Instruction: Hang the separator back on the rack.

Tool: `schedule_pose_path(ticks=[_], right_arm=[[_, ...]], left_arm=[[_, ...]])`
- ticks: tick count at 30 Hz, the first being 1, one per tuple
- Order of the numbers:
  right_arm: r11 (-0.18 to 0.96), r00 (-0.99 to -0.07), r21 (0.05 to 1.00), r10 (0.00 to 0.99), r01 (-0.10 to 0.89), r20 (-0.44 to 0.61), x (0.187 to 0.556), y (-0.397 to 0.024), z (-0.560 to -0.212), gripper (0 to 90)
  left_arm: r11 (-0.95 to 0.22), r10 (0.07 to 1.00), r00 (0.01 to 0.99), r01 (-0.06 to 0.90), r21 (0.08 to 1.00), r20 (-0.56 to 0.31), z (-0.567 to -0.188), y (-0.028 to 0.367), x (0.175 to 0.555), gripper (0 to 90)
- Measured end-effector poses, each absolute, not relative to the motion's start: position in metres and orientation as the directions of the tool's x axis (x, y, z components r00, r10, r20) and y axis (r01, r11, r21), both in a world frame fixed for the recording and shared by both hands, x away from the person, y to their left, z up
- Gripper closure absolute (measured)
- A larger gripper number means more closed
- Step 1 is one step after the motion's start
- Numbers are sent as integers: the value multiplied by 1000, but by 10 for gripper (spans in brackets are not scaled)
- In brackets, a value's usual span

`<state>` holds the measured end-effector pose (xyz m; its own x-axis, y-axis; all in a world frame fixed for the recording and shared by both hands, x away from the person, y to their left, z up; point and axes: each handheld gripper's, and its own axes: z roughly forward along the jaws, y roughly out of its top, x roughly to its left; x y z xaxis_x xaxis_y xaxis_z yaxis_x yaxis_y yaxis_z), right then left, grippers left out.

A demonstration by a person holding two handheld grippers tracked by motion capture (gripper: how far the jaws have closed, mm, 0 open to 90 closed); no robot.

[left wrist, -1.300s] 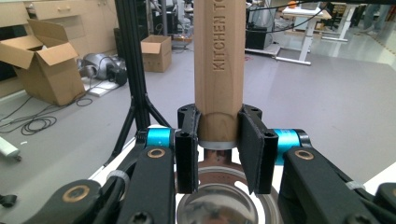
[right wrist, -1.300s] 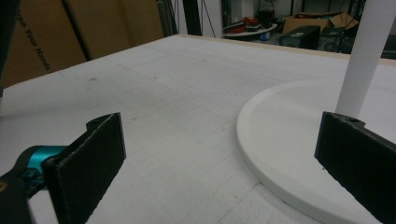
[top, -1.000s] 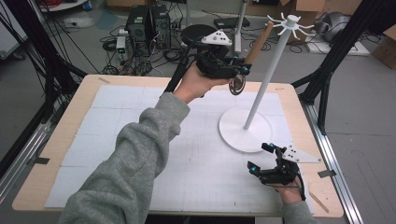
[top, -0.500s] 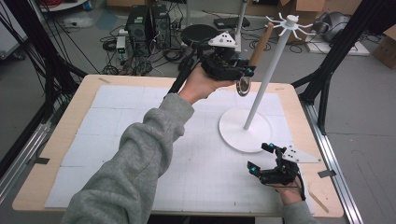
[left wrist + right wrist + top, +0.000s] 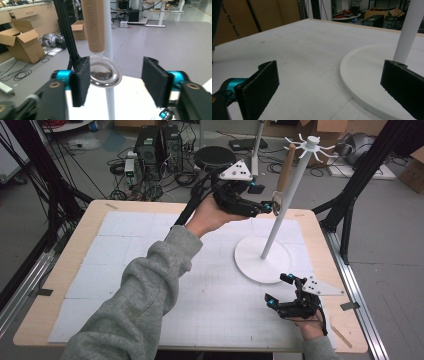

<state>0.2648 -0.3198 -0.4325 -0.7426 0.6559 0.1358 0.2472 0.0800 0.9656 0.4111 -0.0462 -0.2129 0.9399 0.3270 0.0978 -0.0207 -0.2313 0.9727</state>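
Observation:
A white rack's pole (image 5: 292, 195) rises from a round base (image 5: 250, 265) to a crown of hooks. A utensil with a wooden handle (image 5: 286, 162) hangs from one hook, and its round metal bowl (image 5: 276, 206) dangles beside the pole. My left gripper (image 5: 267, 208) is raised at that bowl. In the left gripper view the bowl (image 5: 105, 73) sits between the jaws close to the left pad, with a wide gap to the other. These jaws have just been opening and the left gripper (image 5: 116, 77) is open. My right gripper (image 5: 276, 290) rests open on the table near the base.
The white gridded mat (image 5: 150, 250) covers the wooden table. In the right gripper view the rack's base (image 5: 367, 75) and pole (image 5: 409, 30) lie just ahead of the right gripper (image 5: 329, 82). Black frame posts (image 5: 360, 175) and cabling stand behind the table.
The left gripper carried the utensil's lower end right, toward the pole. Its jaws opened off the metal bowl, and the utensil now hangs straighter. The right gripper has stayed put.

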Motion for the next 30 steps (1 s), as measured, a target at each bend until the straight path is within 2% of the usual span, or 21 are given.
schedule_pose_path(ticks=[3,7,17,30], right_arm=[[86,-745,965,654,246,131,265,-319,-433,10],[91,-746,964,652,252,133,266,-319,-434,10],[93,-743,963,656,254,133,265,-319,-434,10],[105,-749,963,651,249,123,265,-317,-434,10]], left_arm=[[-229,321,942,-25,973,99,-217,-40,409,323],[-220,348,932,-29,975,107,-223,-31,408,160],[-195,356,932,9,981,62,-242,-6,405,17],[-190,355,933,18,982,52,-274,17,391,17]])
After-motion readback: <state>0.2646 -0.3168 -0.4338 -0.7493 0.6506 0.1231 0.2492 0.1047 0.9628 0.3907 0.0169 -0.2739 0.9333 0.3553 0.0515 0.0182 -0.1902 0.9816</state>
